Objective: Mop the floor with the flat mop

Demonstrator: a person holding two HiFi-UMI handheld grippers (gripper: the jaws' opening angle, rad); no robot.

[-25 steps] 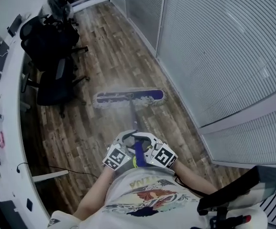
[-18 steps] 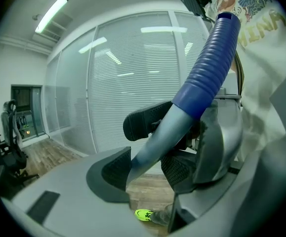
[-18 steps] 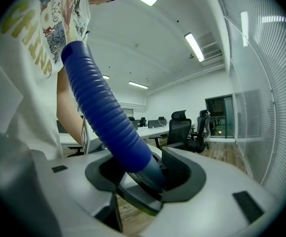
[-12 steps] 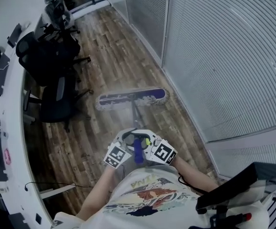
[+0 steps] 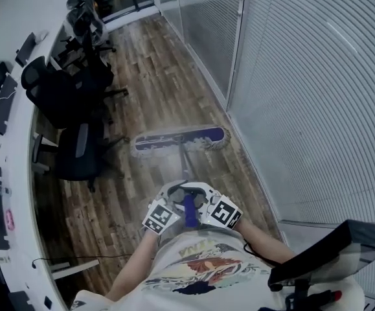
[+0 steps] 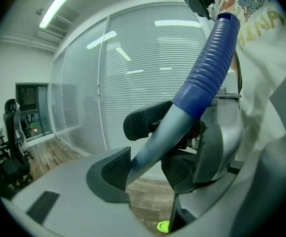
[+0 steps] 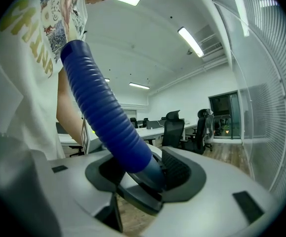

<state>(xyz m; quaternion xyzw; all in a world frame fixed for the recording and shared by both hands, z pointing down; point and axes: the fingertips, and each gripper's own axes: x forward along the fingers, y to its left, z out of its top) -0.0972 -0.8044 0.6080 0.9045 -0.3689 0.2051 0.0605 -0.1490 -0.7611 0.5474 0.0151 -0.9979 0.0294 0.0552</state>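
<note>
I hold pole (image 6: 157,137) in left gripper (image 6: 144,169) and right gripper (image 7: 145,174), jaws clamped below ribbed grip (image 6: 209,63). Reckon pole stiff, light; pad (image 5: 179,138) drags.

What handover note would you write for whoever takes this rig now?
Left hand-held gripper: shut on the mop handle, on its grey pole.
Right hand-held gripper: shut on it at the lower end of the blue grip.
Mop head: flat on the wood floor ahead, right end near the glass wall.
Done: can't tell from the floor.
Left: mop the aisle ahead.
</note>
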